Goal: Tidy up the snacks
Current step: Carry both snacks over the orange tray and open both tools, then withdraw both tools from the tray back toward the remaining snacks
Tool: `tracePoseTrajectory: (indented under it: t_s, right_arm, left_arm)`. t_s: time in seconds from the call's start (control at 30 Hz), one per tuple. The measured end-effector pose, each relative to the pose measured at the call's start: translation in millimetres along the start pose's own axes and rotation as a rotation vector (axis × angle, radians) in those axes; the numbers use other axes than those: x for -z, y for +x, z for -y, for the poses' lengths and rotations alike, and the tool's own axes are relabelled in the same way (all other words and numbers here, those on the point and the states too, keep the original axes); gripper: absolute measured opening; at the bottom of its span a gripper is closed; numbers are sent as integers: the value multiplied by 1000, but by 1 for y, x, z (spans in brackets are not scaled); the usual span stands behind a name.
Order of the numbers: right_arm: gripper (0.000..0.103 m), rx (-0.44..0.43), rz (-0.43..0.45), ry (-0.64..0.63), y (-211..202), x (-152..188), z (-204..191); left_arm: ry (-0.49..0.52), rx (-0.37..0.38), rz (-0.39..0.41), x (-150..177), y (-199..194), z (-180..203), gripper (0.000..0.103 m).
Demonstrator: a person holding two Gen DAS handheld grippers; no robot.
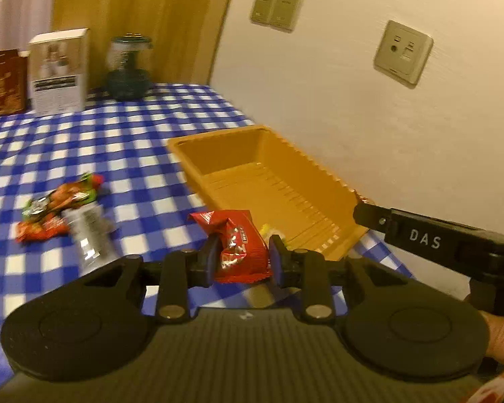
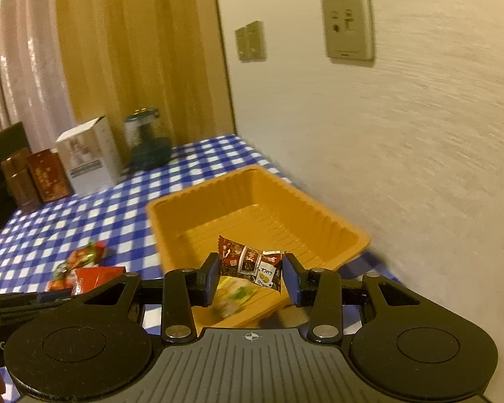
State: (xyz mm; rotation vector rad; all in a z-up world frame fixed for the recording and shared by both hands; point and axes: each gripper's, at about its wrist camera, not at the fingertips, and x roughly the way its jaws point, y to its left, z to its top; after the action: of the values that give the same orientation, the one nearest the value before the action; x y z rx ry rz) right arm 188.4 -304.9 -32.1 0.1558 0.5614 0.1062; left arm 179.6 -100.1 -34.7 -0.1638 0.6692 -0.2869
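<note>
Orange tray point(image 2: 171, 215); blue-white checked tablecloth point(image 1: 84, 141); red packet point(image 1: 238, 245); teal jar point(image 1: 127, 67).

Tray point(image 2: 171, 231): against the wall on my right, one packet point(image 2: 233, 297) inside.
Loose snacks point(image 1: 58, 210): left of the tray.
Boxes point(image 1: 58, 70), jar point(image 1: 128, 65): behind (far edge).

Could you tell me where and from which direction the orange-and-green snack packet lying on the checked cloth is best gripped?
Judging from the left wrist view, the orange-and-green snack packet lies flat on the checked cloth, overlapping a clear-and-silver wrapper. I would come down from above and pinch across its narrow width near the far end, by the green crimp, where it lies clear of the wrapper. Blur hides its edges.
</note>
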Motion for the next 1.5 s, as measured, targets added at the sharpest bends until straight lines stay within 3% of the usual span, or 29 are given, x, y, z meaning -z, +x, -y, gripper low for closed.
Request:
tracePoseTrajectory:
  t_s: [0.47,0.53,0.9,1.2,1.27,1.3,1.37,1.5]
  right_arm:
    - [41,43,-19,38,40,-12,42]
    - [41,45,-23,43,44,-11,45]
    - [41,29,-43,49,47,-9,42]
    - [41,-3,-39,41,56,-14,30]
    - [47,-35,-43,58,58,-16,31]
    - [63,-44,-41,74,59,-16,32]
    - [76,-43,-34,99,58,-18,35]
    - [76,-23,-42,116,49,-16,38]
  left_arm:
    - [77,44,-19,-22,75,31,29]
    - [86,37,-25,-22,83,31,41]
    - [26,-35,0,-13,68,-1,43]
    - [15,-43,10,-12,58,-9,43]
    - [12,-45,10,-11,57,-10,43]
    - [9,-47,9,-11,56,-11,43]
    - [3,-53,6,-9,54,-13,44]
    - [-18,-69,1,-4,44,-18,46]
